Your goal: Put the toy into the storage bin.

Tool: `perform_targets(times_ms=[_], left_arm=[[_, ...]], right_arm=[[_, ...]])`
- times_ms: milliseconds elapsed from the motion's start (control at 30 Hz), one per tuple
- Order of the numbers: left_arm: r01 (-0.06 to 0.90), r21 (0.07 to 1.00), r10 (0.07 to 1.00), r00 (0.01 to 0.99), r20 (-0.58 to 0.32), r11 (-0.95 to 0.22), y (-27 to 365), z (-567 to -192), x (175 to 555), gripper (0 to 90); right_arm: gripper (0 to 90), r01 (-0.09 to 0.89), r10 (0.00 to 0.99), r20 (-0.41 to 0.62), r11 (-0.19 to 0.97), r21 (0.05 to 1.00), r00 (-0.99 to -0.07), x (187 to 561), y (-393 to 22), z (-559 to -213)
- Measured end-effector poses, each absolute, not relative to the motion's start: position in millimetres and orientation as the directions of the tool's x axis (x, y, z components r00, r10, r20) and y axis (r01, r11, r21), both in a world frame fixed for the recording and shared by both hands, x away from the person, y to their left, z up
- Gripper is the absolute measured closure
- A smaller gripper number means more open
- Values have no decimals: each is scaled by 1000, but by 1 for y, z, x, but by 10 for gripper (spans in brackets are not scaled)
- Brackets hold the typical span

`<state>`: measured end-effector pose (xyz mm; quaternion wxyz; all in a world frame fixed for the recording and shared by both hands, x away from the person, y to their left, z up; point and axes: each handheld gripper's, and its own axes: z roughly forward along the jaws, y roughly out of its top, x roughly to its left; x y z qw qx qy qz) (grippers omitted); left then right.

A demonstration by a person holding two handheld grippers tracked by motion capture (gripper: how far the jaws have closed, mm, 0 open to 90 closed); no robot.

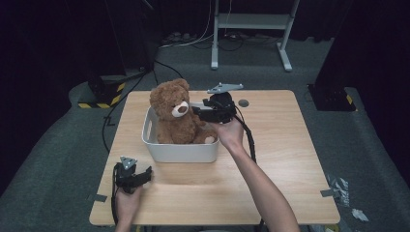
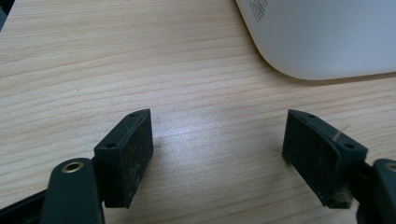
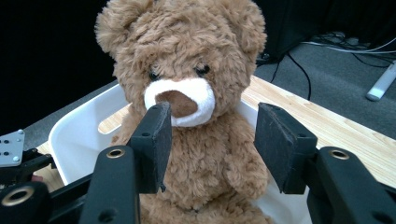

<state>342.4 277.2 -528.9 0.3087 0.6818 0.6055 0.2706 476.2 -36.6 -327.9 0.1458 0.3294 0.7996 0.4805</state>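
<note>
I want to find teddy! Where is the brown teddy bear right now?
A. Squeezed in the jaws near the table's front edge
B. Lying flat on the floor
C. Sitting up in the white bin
C: the teddy bear sits upright inside the white bin on the table.

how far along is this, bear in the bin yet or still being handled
Done: the teddy bear sits upright inside the white bin on the table. In hand: the right gripper is level with the bear's chest, jaws open with nothing pressed between them. The left gripper hangs open over bare wood near the bin's corner. Left: probably just pulling the right gripper clear.
</note>
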Motion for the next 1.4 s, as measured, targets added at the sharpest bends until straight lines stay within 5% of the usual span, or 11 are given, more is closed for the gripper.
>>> perform_targets(times_ms=[1400], left_arm=[[660,747,993,118,-7,-73,277,-529,343,244]], right_arm=[[474,354,686,105,233,906,-720,444,-89,-328]])
